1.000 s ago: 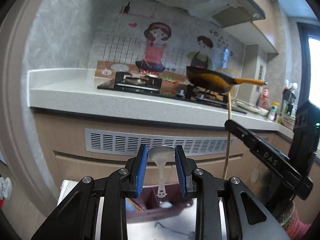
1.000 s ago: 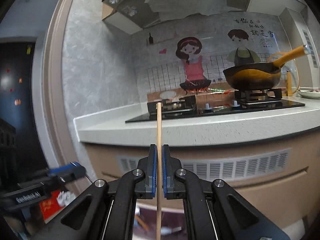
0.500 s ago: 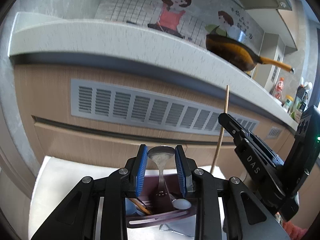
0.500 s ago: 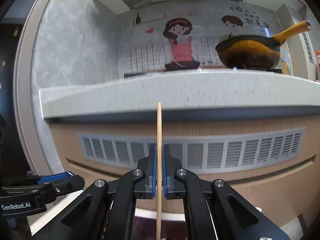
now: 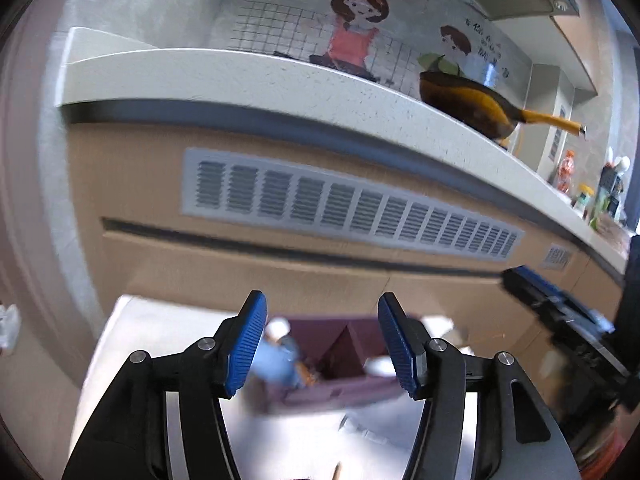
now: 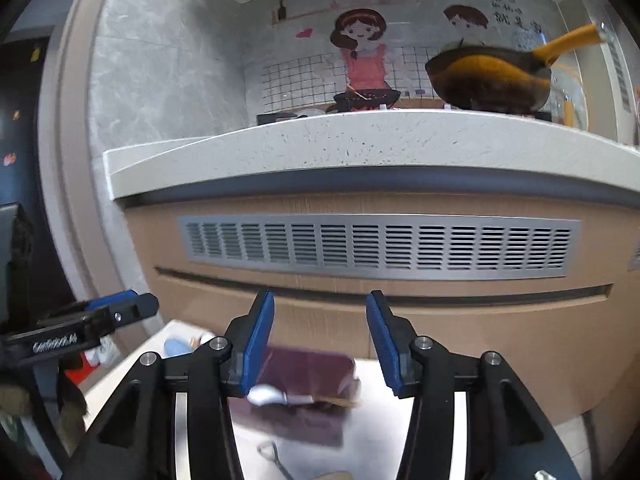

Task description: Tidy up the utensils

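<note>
My left gripper (image 5: 322, 346) is open and empty above a purple utensil holder (image 5: 320, 384) with compartments. Blue and white utensil ends (image 5: 280, 354) stick out of the holder, blurred. My right gripper (image 6: 320, 344) is open and empty over the same purple holder (image 6: 308, 384), where a metal spoon bowl (image 6: 266, 394) and a wooden stick end (image 6: 340, 402) lie. The right gripper (image 5: 560, 312) shows at the right of the left wrist view. The left gripper (image 6: 96, 320) shows at the left of the right wrist view.
The holder stands on a white marbled table (image 5: 160, 328) in front of a wooden cabinet with a vent grille (image 6: 376, 248). Above runs a white counter (image 6: 360, 144) with an orange-handled pan (image 6: 492, 76). A small metal utensil (image 6: 276, 460) lies on the table.
Both grippers have opened. The metal spoon has left the left gripper and the wooden stick has left the right gripper; both now lie in the holder. Both cameras tilted lower.
</note>
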`<state>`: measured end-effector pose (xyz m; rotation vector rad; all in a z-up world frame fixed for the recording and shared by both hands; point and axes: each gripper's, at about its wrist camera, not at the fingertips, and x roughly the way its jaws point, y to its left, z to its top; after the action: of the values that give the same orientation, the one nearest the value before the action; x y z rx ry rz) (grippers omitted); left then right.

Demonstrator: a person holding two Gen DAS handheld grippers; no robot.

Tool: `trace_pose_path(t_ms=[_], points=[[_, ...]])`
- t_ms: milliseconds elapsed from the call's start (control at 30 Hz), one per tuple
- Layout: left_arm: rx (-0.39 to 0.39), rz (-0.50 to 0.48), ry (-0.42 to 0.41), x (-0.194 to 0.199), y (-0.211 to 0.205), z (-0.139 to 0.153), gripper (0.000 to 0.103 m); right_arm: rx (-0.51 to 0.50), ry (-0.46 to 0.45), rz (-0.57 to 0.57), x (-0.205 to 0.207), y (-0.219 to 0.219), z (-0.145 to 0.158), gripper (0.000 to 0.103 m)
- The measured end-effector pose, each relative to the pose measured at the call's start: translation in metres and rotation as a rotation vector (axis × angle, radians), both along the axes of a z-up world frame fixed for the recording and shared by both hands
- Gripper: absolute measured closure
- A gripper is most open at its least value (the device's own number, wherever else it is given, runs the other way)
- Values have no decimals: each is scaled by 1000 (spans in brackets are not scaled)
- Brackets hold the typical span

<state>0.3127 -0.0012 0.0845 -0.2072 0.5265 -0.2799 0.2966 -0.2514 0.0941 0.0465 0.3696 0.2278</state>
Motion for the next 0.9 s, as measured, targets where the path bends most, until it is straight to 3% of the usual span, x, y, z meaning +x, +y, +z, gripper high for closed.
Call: trace_pose_path(t_ms=[133, 200, 333, 433, 567, 633, 733, 900], points=[[40, -16, 74, -34, 2, -22, 44, -47, 77, 66, -29, -6, -13, 56], [63, -31, 126, -51, 1, -39, 44, -92, 167, 123, -34, -3, -31, 56], [77, -44, 216, -77, 0, -70, 44, -133, 404, 193, -35, -3, -89, 56], [86, -68, 269, -91, 1, -90, 44, -159, 499, 179, -44, -6, -128, 57], [82, -90, 315, -84, -2, -105, 44, -13, 568, 270, -57, -8, -149, 60], [64, -91, 337, -75, -4, -109, 44, 20, 565, 267, -49, -3, -152, 67], [46, -76, 354, -69, -7, -114, 44, 15, 540, 232, -17, 11, -151, 67], [40, -41, 346, -74, 5, -110, 44, 56, 666, 227, 50, 44, -174, 68]])
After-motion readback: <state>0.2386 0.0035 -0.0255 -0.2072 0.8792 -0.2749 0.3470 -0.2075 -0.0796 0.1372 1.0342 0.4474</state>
